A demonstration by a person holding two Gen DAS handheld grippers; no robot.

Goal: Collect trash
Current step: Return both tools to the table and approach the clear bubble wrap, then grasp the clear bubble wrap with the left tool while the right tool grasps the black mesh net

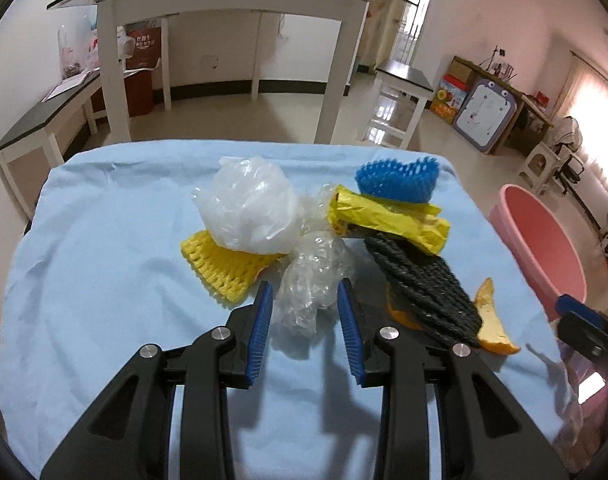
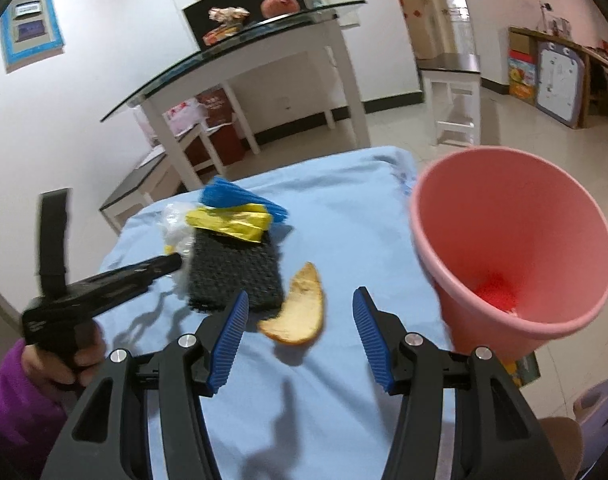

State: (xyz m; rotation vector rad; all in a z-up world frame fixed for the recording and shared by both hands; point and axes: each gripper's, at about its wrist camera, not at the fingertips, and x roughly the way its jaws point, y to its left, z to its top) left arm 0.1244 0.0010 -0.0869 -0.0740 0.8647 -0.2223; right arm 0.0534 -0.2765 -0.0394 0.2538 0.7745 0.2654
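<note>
On the blue cloth [image 1: 103, 240] lies a heap of trash. My left gripper [image 1: 306, 290] is open, and a crumpled clear plastic wad [image 1: 312, 276] sits between its blue pads. Around it lie a white plastic bag [image 1: 247, 204], a yellow foam net [image 1: 223, 268], a yellow wrapper [image 1: 388, 216], a blue foam net [image 1: 396, 178] and a black net [image 1: 424, 280]. My right gripper [image 2: 300, 294] is open just above an orange peel [image 2: 299, 312], which lies flat between its fingertips. A pink bin [image 2: 504, 240] stands tilted at the cloth's right edge, with something red in its bottom.
A glass-topped table with white legs [image 1: 223, 0] stands behind the cloth. A small dark-topped side table [image 1: 404, 76] is at the back right and a low bench [image 1: 43, 120] at the left. A hand in a purple sleeve [image 2: 19, 392] holds the left gripper.
</note>
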